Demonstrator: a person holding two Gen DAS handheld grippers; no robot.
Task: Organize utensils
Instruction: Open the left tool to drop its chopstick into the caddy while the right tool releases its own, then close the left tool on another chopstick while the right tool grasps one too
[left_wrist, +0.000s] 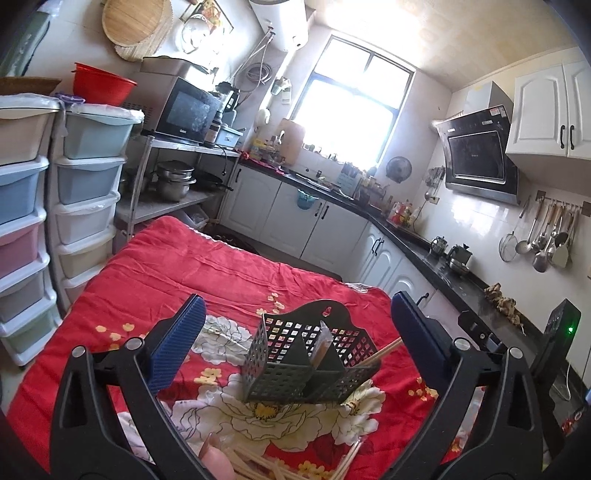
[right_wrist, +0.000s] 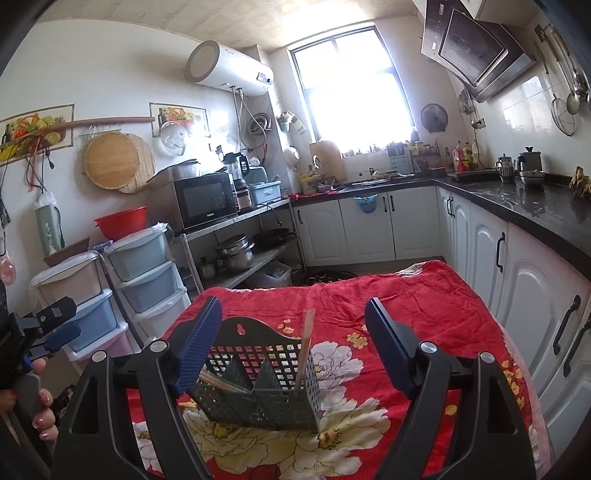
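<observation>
A dark green perforated utensil basket (left_wrist: 306, 365) with dividers stands on the red floral cloth (left_wrist: 177, 266). A pair of wooden chopsticks (left_wrist: 384, 352) leans out of its right compartment, and another wooden stick (left_wrist: 322, 345) stands near the middle divider. Several loose chopsticks (left_wrist: 258, 463) lie on the cloth close to the camera, beside a fingertip. My left gripper (left_wrist: 298, 306) is open, its blue pads wide on either side of the basket and touching nothing. In the right wrist view the basket (right_wrist: 258, 384) holds an upright stick (right_wrist: 306, 347) and a leaning pair (right_wrist: 221, 384). My right gripper (right_wrist: 293, 306) is open and empty.
Stacked pastel drawer towers (left_wrist: 85, 206) stand left of the table. A metal rack with a microwave (right_wrist: 207, 199) and pots is behind it. White cabinets under a black counter (right_wrist: 535, 206) run along the back and right. A hand (right_wrist: 44, 417) holds the other gripper at far left.
</observation>
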